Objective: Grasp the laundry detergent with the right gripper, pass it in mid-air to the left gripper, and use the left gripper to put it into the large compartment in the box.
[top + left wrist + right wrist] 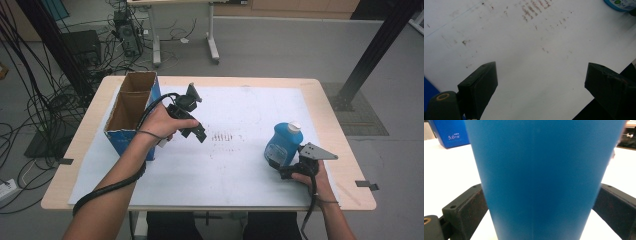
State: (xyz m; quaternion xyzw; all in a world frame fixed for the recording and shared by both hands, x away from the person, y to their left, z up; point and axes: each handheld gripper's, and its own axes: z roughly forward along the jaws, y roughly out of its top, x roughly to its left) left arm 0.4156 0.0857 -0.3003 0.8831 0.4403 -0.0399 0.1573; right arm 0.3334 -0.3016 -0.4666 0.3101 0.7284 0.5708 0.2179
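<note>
The right gripper (284,169) has its jaws set against both sides of the blue plastic bottle with a white cap (283,144), which stands upright on the right part of the bench, toward the near edge. In the right gripper view the bottle's blue wall (536,180) sits squarely between the two black jaws, touching each, so the grip looks made. The bottle still appears to rest on the bench, so lifting and carrying it seem not yet begun.

The left gripper (192,122) hangs above the bench just beside the open cardboard box with blue outer walls (131,107), its jaws wide apart with nothing between them; the left gripper view looks down past them onto bare white sheet. If the bottle is meant for the box, which is only a guess, the whole trip across remains.

The bench is a light wooden top (330,107) covered by a large white sheet (240,165) bearing a patch of brownish smudges (222,136) near its middle. Beyond it lies a grey floor (280,45) with tangled black cables (30,115) at the left, the legs of another table (212,45) and a dark slanting post (370,55) at the right.
</note>
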